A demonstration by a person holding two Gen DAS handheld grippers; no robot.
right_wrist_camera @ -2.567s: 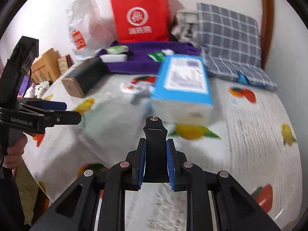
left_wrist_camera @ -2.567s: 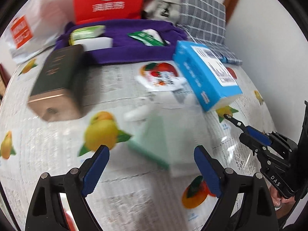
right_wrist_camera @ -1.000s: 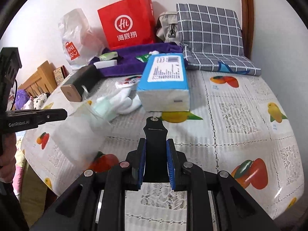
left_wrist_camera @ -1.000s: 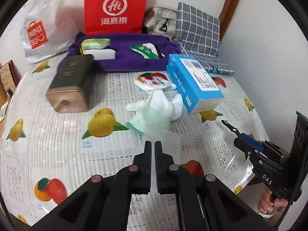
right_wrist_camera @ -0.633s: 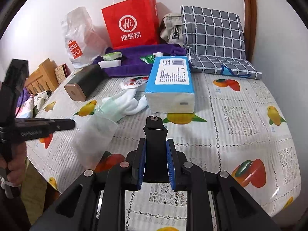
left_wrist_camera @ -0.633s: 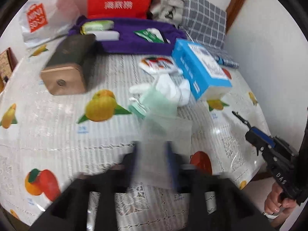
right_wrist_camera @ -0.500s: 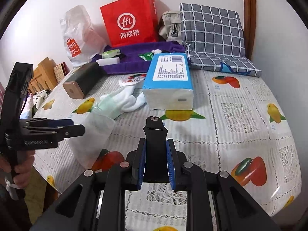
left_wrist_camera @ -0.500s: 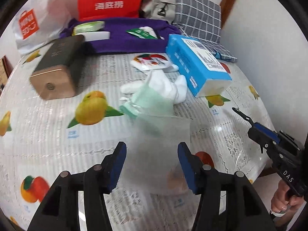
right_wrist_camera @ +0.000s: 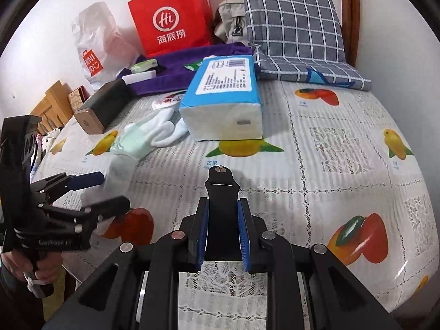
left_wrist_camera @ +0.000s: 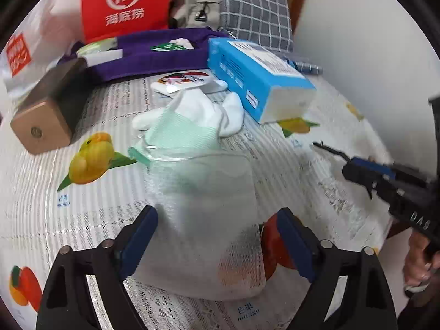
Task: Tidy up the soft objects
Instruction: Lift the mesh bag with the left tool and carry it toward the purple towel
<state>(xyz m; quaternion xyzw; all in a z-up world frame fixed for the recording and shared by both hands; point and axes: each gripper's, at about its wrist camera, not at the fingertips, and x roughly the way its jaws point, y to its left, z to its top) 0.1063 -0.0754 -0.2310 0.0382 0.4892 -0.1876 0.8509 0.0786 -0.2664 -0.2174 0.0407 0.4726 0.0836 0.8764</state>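
Left wrist view: the left gripper, low in frame, is opening its jaws, its pads clear of the translucent bag lying between them on the tablecloth. White-and-green gloves lie at centre. The right gripper is clamped on a black mount.

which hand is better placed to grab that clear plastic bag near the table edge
Left. The left tool already straddles the clear plastic bag, its jaws opening with the bag between them, untouched. The right tool is shut on a black mount piece and sits off to the bag's side.
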